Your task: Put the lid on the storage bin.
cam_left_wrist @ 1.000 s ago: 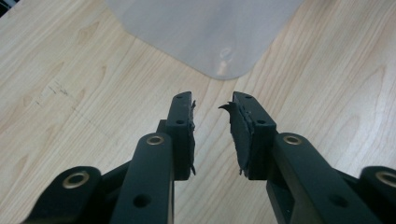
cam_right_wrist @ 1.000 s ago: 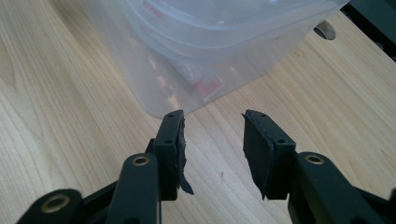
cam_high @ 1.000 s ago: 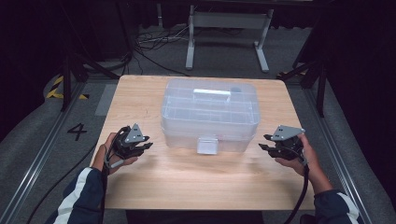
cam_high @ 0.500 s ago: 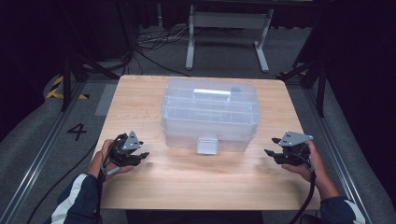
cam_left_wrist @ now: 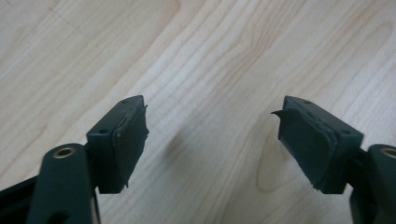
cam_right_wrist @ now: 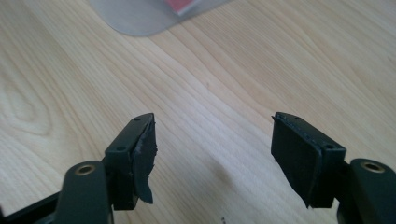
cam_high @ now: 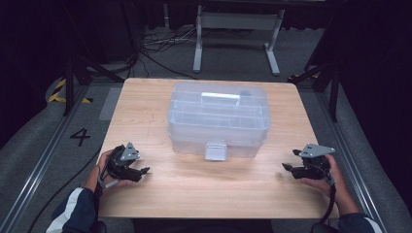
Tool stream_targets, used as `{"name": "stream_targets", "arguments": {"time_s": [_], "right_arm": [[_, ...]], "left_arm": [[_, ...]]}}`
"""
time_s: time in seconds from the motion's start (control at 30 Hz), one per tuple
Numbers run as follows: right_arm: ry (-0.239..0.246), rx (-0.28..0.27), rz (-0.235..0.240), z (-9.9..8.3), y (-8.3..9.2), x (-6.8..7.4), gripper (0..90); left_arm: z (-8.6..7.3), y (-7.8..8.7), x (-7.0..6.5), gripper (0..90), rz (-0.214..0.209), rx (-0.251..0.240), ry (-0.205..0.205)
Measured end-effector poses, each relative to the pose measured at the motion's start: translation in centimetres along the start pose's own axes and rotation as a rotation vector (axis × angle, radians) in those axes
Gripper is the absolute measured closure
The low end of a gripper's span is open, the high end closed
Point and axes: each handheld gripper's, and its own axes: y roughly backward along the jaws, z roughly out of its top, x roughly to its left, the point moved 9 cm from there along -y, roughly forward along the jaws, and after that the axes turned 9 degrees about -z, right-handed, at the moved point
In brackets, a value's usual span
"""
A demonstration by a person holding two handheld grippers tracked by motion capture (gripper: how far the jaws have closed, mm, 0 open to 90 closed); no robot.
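Clear plastic organizer box [cam_high: 218, 119] sits in the middle of the high view, on the wooden bench [cam_high: 204, 189], its lid down, a white handle on top and a latch tab at the middle of its near side. Toward the lower left of the frame, the left gripper [cam_high: 142, 171] lies low over the bench in the person's left hand [cam_high: 108, 167], well apart from the box and pointing toward the frame's centre. Toward the lower right, the right gripper [cam_high: 287, 167] is held in the right hand [cam_high: 324, 177], also well apart from the box and pointing inward. A grey three-cornered plate tops each gripper. Dark floor, rails and a metal stand fill the upper part of the frame.

In the left gripper view, the two black jaws rise from the bottom corners and stand wide apart, having just been opening, with nothing between them but bare wood grain. The pads [cam_left_wrist: 130, 140] look worn and ragged at their edges.

In the right gripper view, the jaws likewise stand wide apart after just opening, with only bench surface between them. At the upper left of the frame, a rounded corner of the clear box [cam_right_wrist: 140, 16] shows, with something red visible through it, well beyond the jaw tips.
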Motion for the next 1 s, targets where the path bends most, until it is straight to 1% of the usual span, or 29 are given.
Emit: {"name": "stream_targets", "arguments": {"time_s": [0.03, 0.07, 0.1, 0.17, 0.23, 0.27, 0.3, 0.33, 0.37, 0.4, 0.47, 0.7, 1.0], "right_arm": [[-0.016, 0.007, 0.006, -0.6, -0.1, 0.0, 30.3], [-0.023, 0.007, 0.012, -0.9, -0.1, 0.0, 29.9], [-0.042, 0.005, 0.021, -1.2, -0.1, 0.0, 28.8], [-0.092, 0.002, 0.033, -2.2, -0.3, 0.1, 26.7], [-0.125, 0.002, 0.031, -3.0, -0.5, 0.1, 24.3], [-0.148, -0.010, 0.035, -3.1, -0.5, 0.0, 23.7], [-0.182, -0.023, 0.042, -3.4, -0.5, 0.0, 23.3], [-0.213, -0.028, 0.055, -3.6, -0.6, -0.1, 21.8], [-0.227, -0.021, 0.040, -3.7, -0.6, -0.3, 20.3], [-0.234, -0.014, 0.035, -3.7, -0.6, -0.4, 19.5], [-0.242, -0.012, 0.040, -3.8, -0.7, -0.4, 19.2], [-0.242, -0.012, 0.042, -3.8, -0.7, -0.4, 19.1], [-0.244, -0.012, 0.046, -3.8, -0.7, -0.4, 18.9]], "left_arm": [[-0.2, 0.0, 0.0, 22.6, -0.002, -0.001, 0.002], [-0.3, 0.0, -0.1, 21.8, -0.006, -0.004, 0.009], [-0.6, -0.1, -0.2, 21.1, -0.010, -0.005, 0.019], [-0.9, -0.1, -0.3, 19.5, -0.017, -0.032, 0.039], [-1.0, -0.2, -0.4, 19.0, -0.029, -0.047, 0.065], [-1.1, -0.3, -0.4, 18.5, -0.048, -0.069, 0.091], [-1.2, -0.7, -0.5, 18.4, -0.091, -0.111, 0.115], [-1.2, -0.7, -0.6, 15.7, -0.087, -0.117, 0.107], [-1.2, -0.7, -0.6, 15.5, -0.089, -0.114, 0.111], [-1.2, -0.7, -0.6, 15.3, -0.088, -0.115, 0.110], [-1.2, -0.7, -0.5, 15.2, -0.086, -0.116, 0.111], [-1.2, -0.8, -0.6, 15.2, -0.087, -0.117, 0.117], [-1.2, -0.7, -0.6, 15.1, -0.087, -0.115, 0.114]]}}
